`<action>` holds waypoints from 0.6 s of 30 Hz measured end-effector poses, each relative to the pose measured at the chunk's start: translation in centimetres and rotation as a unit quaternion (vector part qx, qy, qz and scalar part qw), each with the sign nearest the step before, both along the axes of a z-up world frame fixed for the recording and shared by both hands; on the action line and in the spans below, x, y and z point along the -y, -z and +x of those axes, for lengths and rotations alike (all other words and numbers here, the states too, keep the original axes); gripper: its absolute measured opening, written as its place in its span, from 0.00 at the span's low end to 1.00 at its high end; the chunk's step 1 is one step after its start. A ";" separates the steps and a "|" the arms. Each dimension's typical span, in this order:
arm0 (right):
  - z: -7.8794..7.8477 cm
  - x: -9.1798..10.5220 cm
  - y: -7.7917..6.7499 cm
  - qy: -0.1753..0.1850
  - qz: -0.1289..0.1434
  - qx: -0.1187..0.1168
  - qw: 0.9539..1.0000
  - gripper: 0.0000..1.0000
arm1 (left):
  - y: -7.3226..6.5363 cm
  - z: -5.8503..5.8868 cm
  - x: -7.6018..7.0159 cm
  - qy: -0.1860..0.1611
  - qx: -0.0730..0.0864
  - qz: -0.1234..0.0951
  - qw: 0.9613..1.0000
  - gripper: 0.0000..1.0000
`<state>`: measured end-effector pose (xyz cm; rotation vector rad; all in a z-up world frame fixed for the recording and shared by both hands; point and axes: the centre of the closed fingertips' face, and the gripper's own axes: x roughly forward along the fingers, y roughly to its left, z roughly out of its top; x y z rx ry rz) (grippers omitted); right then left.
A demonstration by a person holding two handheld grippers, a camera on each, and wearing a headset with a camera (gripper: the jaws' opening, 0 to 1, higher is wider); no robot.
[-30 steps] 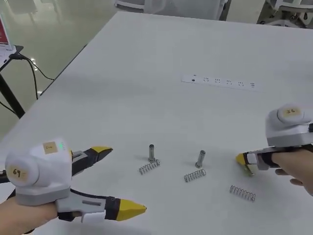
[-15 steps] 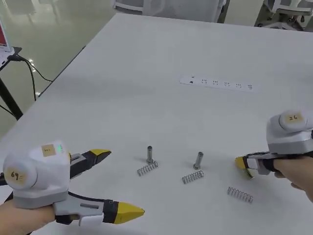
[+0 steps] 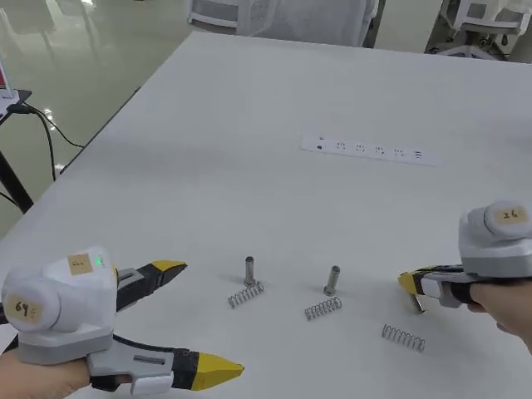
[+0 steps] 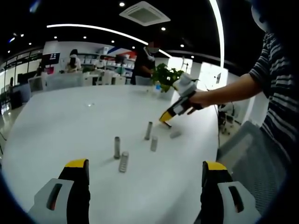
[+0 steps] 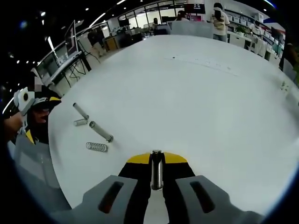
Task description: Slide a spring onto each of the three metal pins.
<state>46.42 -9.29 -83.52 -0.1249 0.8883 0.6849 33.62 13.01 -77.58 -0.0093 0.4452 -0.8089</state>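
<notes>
Two metal pins stand upright on the white table, one on the left point(image 3: 249, 268) and one in the middle point(image 3: 333, 278). Beside them lie three springs: a left spring point(image 3: 245, 294), a middle spring point(image 3: 322, 308) and a right spring point(image 3: 403, 337). My right gripper point(image 3: 413, 283) point(image 5: 156, 157) is shut on a third pin point(image 5: 156, 173) point(image 3: 418, 303), held just above the table near the right spring. At the near left, my left gripper point(image 3: 193, 317) point(image 4: 145, 164) is open and holds nothing, pointing toward the pins point(image 4: 117, 147).
A white power strip point(image 3: 368, 150) lies flat farther back on the table point(image 3: 208, 150). The table's left edge point(image 3: 100, 125) drops to the floor, where a cable and a stand are. People and desks are seen far off in the gripper views.
The head view has tilted, so everything sits slightly lower in the picture. Both grippers, the pins and the springs keep about the same places.
</notes>
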 end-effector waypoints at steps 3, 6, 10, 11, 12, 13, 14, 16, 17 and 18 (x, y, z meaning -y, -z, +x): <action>-0.1 0.0 -0.4 0.004 0.011 0.004 1.000 0.05 | 0.0 0.0 0.1 0.001 0.000 0.000 1.000 0.98; -0.6 -0.1 -0.6 -0.001 0.015 0.012 1.000 0.05 | -0.2 0.0 0.1 0.001 0.002 0.000 1.000 0.98; -1.0 0.0 -0.8 -0.003 0.018 0.019 1.000 0.05 | -0.2 -0.1 0.1 0.002 0.003 0.001 1.000 0.98; -1.0 0.1 -0.9 -0.003 0.019 0.021 1.000 0.05 | -0.2 -0.1 0.1 0.002 0.003 0.001 1.000 0.98; -1.1 0.1 -0.9 -0.003 0.020 0.024 1.000 0.05 | -0.2 -0.1 0.1 0.002 0.003 0.001 1.000 0.98; -1.1 0.2 -1.0 -0.003 0.021 0.025 0.999 0.05 | -0.2 -0.1 0.1 0.002 0.003 0.000 1.000 0.98; -1.1 0.2 -1.1 -0.004 0.023 0.029 0.999 0.05 | -0.2 -0.1 0.1 0.002 0.003 0.001 1.000 0.98; -1.1 0.2 -1.1 -0.005 0.025 0.032 0.999 0.05 | -0.2 -0.1 0.2 0.003 0.004 0.001 1.000 0.98; -1.0 0.2 -1.1 -0.006 0.026 0.035 0.999 0.05 | -0.3 -0.1 0.2 0.003 0.004 0.000 1.000 0.98; -1.0 0.3 -1.2 -0.006 0.026 0.037 0.999 0.05 | -0.3 -0.1 0.2 0.002 0.005 0.001 1.000 0.98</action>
